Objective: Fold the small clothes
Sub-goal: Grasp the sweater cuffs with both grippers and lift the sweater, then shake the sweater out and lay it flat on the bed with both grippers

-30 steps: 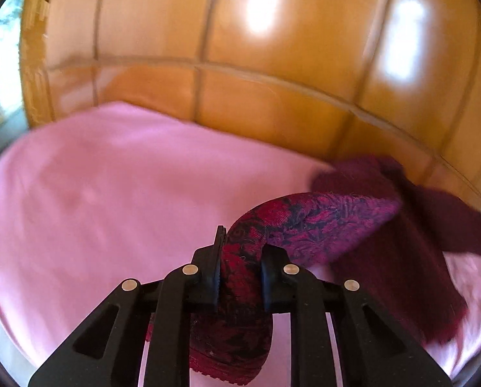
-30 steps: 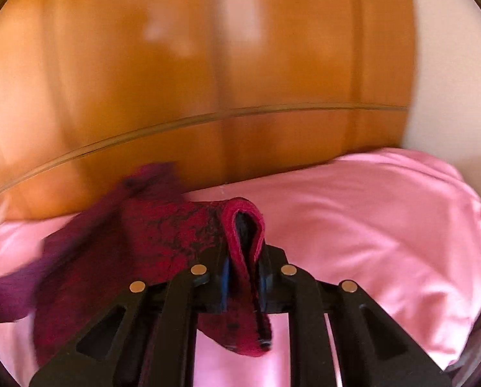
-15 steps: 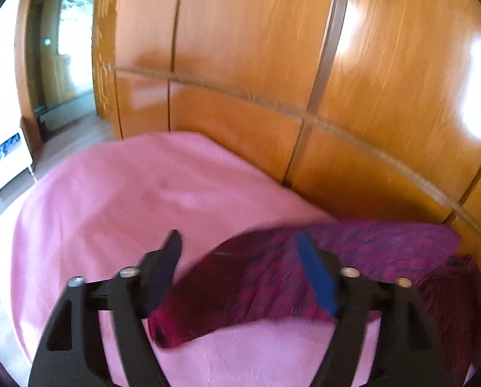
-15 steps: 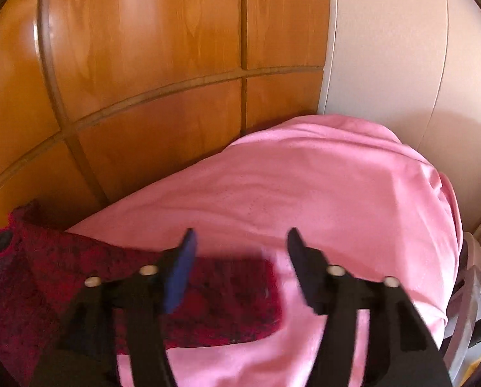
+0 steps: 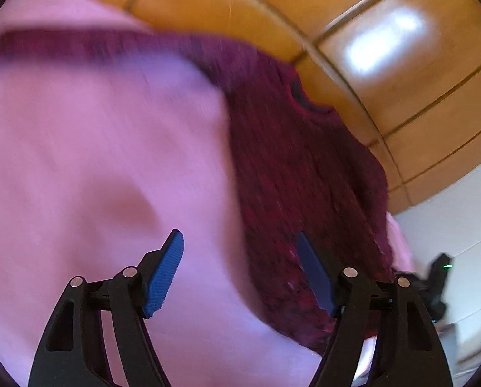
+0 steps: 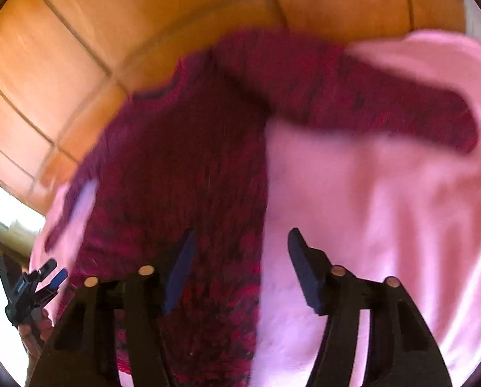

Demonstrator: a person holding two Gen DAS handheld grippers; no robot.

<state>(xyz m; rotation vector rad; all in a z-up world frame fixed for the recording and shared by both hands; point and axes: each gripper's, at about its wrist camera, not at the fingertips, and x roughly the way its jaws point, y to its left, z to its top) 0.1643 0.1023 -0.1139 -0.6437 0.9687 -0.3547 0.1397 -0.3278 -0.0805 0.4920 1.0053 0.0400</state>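
Observation:
A dark red knitted sweater lies spread on the pink bed cover, neck toward the wooden wall, one sleeve stretched sideways. It also shows in the right wrist view, with a sleeve out to the right. My left gripper is open and empty above the sweater's left edge. My right gripper is open and empty above the sweater's right edge. Both views are blurred by motion.
A glossy wooden panel wall stands right behind the bed. The left gripper shows at the lower left of the right wrist view. A white wall lies to the right.
Both grippers let go of the sweater about one second ago and opened. They have since drawn back and tilted down, so the spread sweater now lies in front of them.

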